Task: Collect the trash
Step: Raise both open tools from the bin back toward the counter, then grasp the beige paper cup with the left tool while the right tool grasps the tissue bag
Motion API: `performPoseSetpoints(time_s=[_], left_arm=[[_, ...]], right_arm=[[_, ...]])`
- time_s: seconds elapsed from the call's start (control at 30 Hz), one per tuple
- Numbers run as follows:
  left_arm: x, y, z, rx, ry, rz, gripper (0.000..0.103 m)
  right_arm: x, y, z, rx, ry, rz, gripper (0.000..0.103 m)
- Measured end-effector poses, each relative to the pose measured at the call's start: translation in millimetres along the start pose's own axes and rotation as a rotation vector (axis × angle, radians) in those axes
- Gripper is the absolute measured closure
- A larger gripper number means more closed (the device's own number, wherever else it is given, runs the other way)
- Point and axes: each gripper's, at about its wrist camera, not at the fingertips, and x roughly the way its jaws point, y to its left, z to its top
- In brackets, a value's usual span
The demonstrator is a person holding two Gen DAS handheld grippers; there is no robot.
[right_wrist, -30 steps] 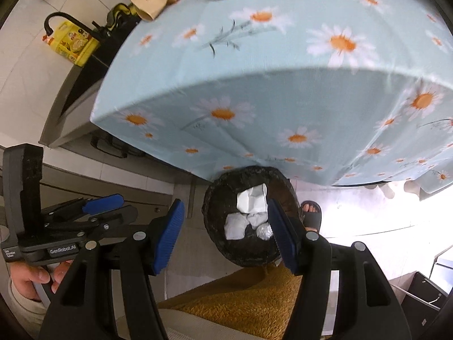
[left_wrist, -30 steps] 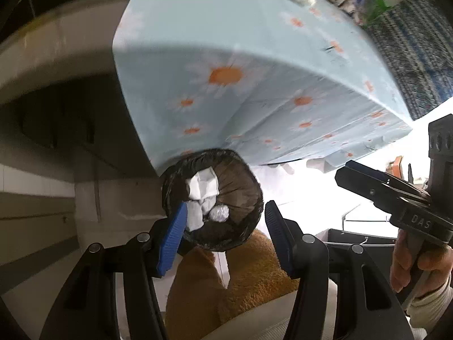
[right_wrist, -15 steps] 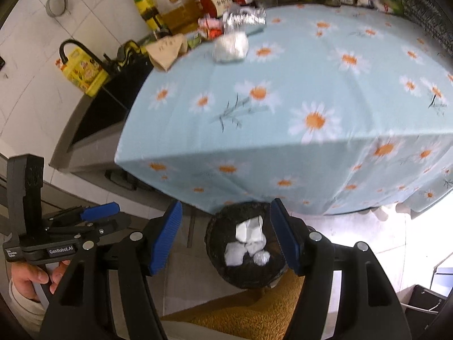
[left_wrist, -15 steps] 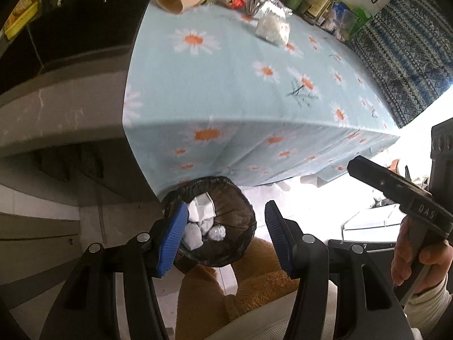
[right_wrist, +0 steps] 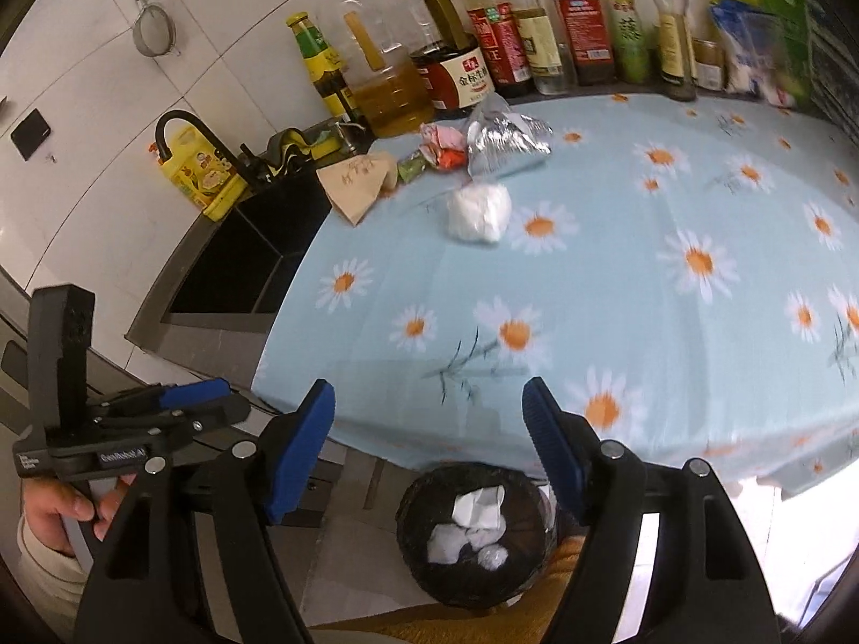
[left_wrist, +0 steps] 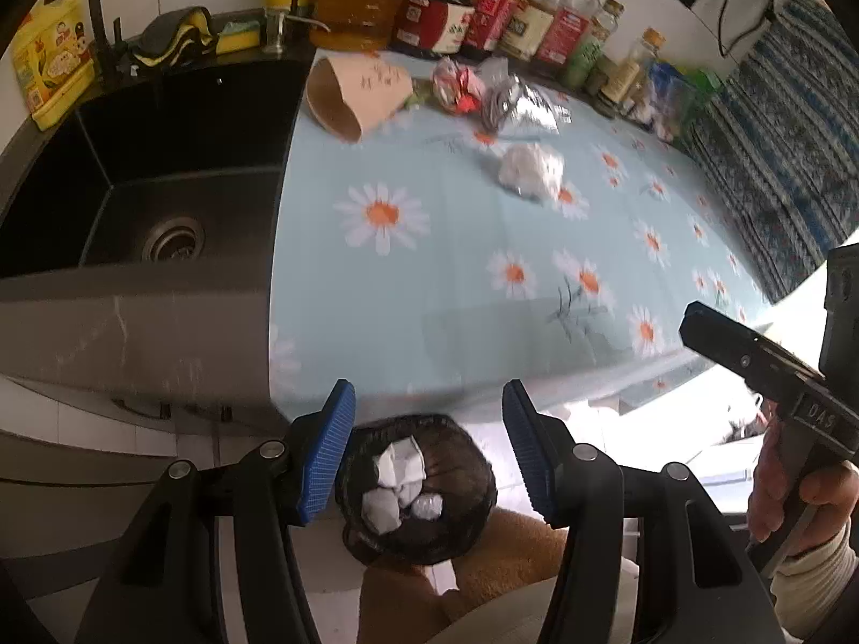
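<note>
Both tools hang over the table's [right_wrist: 644, 322] edge with nothing in them: the left tool [left_wrist: 427, 453] released, the right tool [right_wrist: 429, 443] spreading wider. A crumpled white wad [right_wrist: 479, 212] lies on the table near the wrappers [right_wrist: 443, 150], and the black bin [right_wrist: 475, 531] below holds paper scraps.

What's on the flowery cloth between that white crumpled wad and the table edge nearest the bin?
Nothing: from the white wad to the near edge above the bin, the tablecloth is bare in the right wrist view.

We see daylight blown out white at the lower right, a dim sink [left_wrist: 161, 172], motion-smeared daisies on the desk [right_wrist: 617, 279], and fisheye-bent dark corners.
</note>
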Motion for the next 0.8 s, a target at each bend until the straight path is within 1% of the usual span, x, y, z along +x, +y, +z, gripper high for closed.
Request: performPoseSetpoints(time_s=[0.23, 0.27, 0.3, 0.37, 0.63, 0.73, 0.77, 0.8], left_arm=[[7.5, -5.9, 32.9, -0.031, -0.028, 0.039, 0.048], [8.4, -6.7, 35.7, -0.032, -0.028, 0.043, 0.042], [9.3, -7.3, 40.8, -0.032, -0.031, 0.052, 0.032], [9.1, -9.3, 51.4, -0.036, -0.043, 0.068, 0.031], [11.7, -14.1, 92.9, 0.0, -0.041, 0.146, 0.031], [15.9, -14.8, 110.2, 0.022, -0.027, 0.18, 0.03], [17.5, -15.7, 116.5, 0.035, -0.024, 0.195, 0.029], [19.2, -16.5, 121.8, 0.046, -0.021, 0.205, 0.024]], right_arm=[[16.7, -16.1, 37.9, -0.051, 0.018, 0.028, 0.031], [19.5, -18.1, 42.3, -0.059, 0.021, 0.031, 0.031], [22.3, -19.8, 47.1, -0.064, 0.025, 0.033, 0.029], [29.4, -22.9, 57.6, -0.063, 0.04, 0.038, 0.024], [59.2, -29.5, 90.2, -0.081, 0.06, 0.074, 0.024], [75.3, -38.0, 100.0, -0.077, 0.084, 0.087, 0.024], [80.0, -40.6, 102.6, -0.077, 0.092, 0.092, 0.024], [83.9, -42.4, 104.4, -0.082, 0.098, 0.093, 0.024]])
